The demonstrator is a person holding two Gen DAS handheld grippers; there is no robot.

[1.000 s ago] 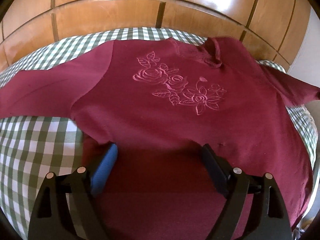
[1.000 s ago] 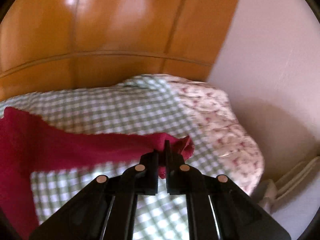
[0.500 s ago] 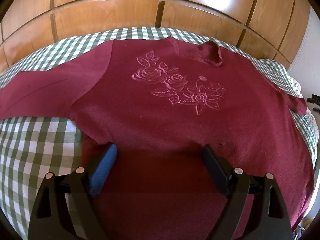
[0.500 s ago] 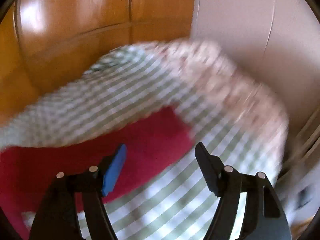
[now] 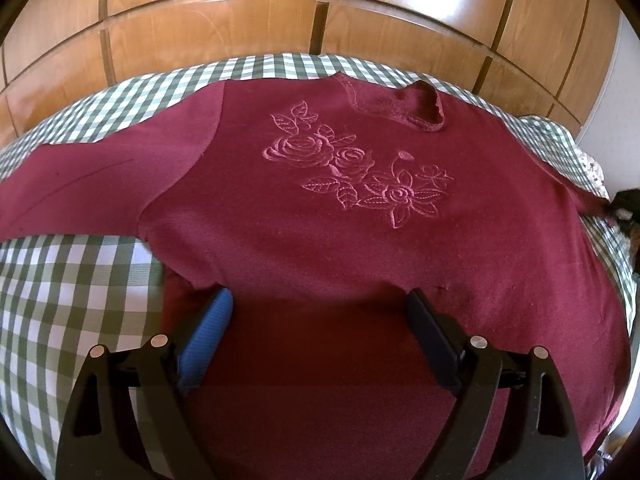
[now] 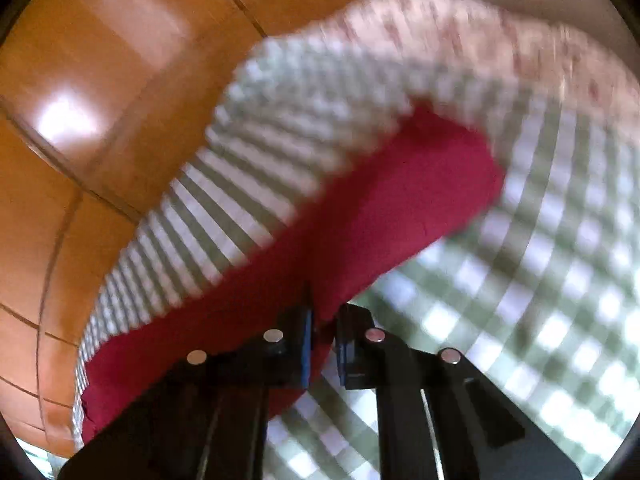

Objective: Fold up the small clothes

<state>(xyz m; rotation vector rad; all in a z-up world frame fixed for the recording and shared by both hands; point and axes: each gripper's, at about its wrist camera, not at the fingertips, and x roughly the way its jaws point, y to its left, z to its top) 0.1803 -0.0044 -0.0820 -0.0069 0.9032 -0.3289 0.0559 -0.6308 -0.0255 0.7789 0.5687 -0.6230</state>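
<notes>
A dark red sweater [image 5: 320, 220] with embroidered pink roses [image 5: 356, 168] lies spread flat on a green-and-white checked cover [image 5: 72, 280], neck at the far side. My left gripper [image 5: 320, 308] is open and rests over the sweater's near hem, holding nothing. In the right wrist view, which is blurred, my right gripper [image 6: 324, 328] is shut on the edge of the sweater's right sleeve [image 6: 380, 208]. The right gripper also shows at the far right edge of the left wrist view [image 5: 624, 204].
Wooden cupboard panels [image 5: 320, 8] stand behind the bed. A floral quilt [image 6: 500, 32] lies beyond the checked cover on the right, next to a pale wall [image 5: 624, 88].
My right gripper let go of the sleeve tip, opened, swung round and has closed on the sleeve's edge. The sleeve now lies flat. The left gripper has not moved.
</notes>
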